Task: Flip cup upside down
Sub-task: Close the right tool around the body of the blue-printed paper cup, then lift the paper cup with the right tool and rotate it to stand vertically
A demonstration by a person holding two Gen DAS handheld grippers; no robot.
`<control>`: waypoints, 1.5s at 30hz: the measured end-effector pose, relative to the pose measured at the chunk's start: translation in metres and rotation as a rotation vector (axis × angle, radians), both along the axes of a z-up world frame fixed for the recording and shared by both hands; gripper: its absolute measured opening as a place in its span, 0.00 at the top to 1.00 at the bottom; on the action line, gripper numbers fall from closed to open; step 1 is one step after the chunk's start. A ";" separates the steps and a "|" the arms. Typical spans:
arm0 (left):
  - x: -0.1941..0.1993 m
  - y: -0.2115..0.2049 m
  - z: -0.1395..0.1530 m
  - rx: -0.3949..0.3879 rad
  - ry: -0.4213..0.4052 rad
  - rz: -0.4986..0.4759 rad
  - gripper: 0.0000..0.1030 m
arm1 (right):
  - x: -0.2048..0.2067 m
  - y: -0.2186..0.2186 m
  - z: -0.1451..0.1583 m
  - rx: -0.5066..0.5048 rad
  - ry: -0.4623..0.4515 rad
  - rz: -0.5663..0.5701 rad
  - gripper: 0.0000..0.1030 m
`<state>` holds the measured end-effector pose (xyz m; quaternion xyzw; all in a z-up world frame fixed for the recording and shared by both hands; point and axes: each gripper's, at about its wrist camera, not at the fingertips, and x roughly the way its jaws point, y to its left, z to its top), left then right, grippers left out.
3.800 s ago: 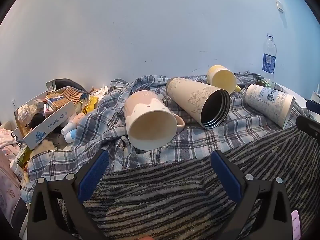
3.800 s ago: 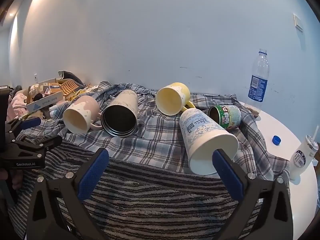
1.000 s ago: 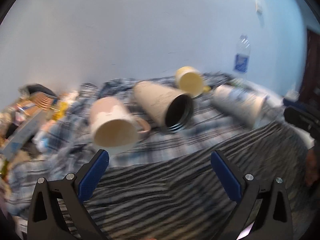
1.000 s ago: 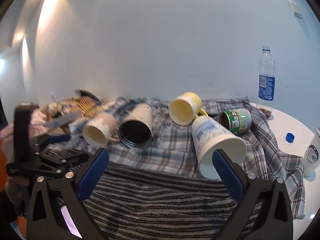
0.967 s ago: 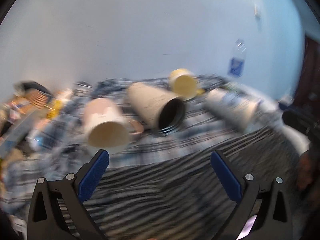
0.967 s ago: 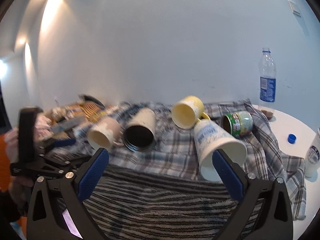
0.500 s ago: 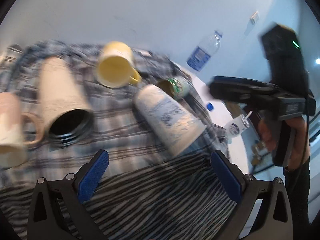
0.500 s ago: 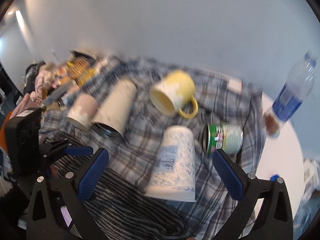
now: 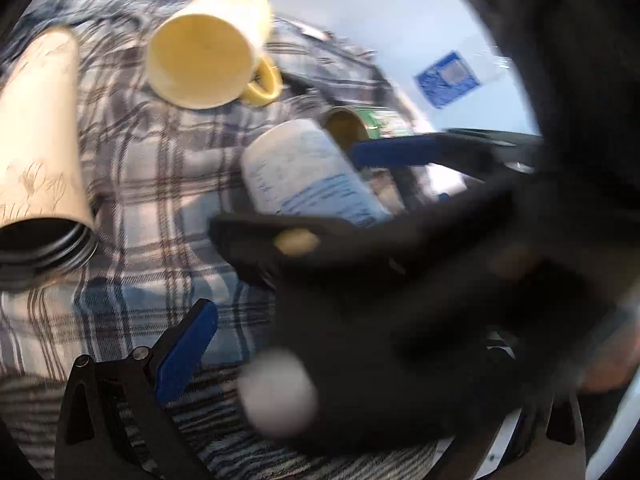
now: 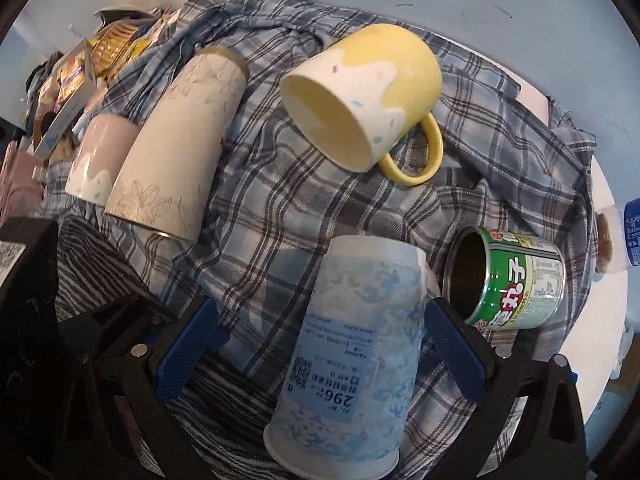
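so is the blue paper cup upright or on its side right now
On its side. The blue paper cup lies on the plaid cloth, its open rim nearest the camera, between the open fingers of the right hand-held gripper.

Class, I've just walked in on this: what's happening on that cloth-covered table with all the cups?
A person holds a gripper in each hand above a table draped with a plaid cloth. The right gripper is open with its fingers on either side of a blue-patterned paper cup lying on its side; it is not closed on it. A yellow mug, a cream tumbler, a pink mug and a green can also lie on their sides. The left gripper is largely hidden.
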<state>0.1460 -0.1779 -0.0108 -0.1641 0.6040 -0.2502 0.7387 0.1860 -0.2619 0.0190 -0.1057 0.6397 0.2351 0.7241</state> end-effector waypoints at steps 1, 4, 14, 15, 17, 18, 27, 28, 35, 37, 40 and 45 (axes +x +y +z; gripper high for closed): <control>-0.002 -0.002 0.000 -0.018 0.017 0.018 0.00 | -0.003 -0.001 0.003 -0.010 0.003 0.016 0.00; -0.005 -0.011 0.012 -0.009 -0.036 0.058 0.00 | 0.001 -0.005 0.007 -0.052 -0.019 0.006 0.00; 0.013 -0.023 -0.023 -0.221 0.096 0.031 0.17 | 0.022 -0.025 -0.034 -0.026 0.098 -0.008 0.32; 0.011 -0.025 -0.017 -0.197 0.062 0.024 0.18 | 0.020 -0.025 -0.029 -0.018 0.076 0.000 0.32; 0.007 -0.022 -0.002 -0.174 -0.005 0.015 0.21 | 0.016 -0.027 -0.013 0.013 0.023 0.001 0.32; 0.007 -0.021 0.000 -0.176 -0.030 0.014 0.23 | 0.013 -0.028 -0.005 0.019 -0.008 0.004 0.32; -0.032 0.012 0.089 -0.007 -0.478 -0.012 0.26 | -0.011 -0.009 0.082 0.193 -0.355 0.011 0.33; -0.039 0.015 0.101 0.018 -0.544 -0.019 0.26 | -0.020 -0.011 0.097 0.234 -0.418 0.003 0.33; -0.080 0.001 0.135 0.156 -0.893 -0.077 0.27 | -0.075 0.007 0.133 0.305 -0.790 -0.005 0.33; -0.095 0.002 0.132 0.189 -0.981 -0.099 0.27 | -0.089 0.007 0.134 0.319 -0.869 -0.009 0.33; -0.090 0.007 0.121 0.166 -0.986 -0.119 0.27 | -0.094 0.005 0.122 0.366 -0.922 -0.036 0.33; -0.067 0.012 0.073 0.154 -0.810 -0.154 0.27 | -0.094 0.025 0.069 0.225 -1.000 -0.015 0.33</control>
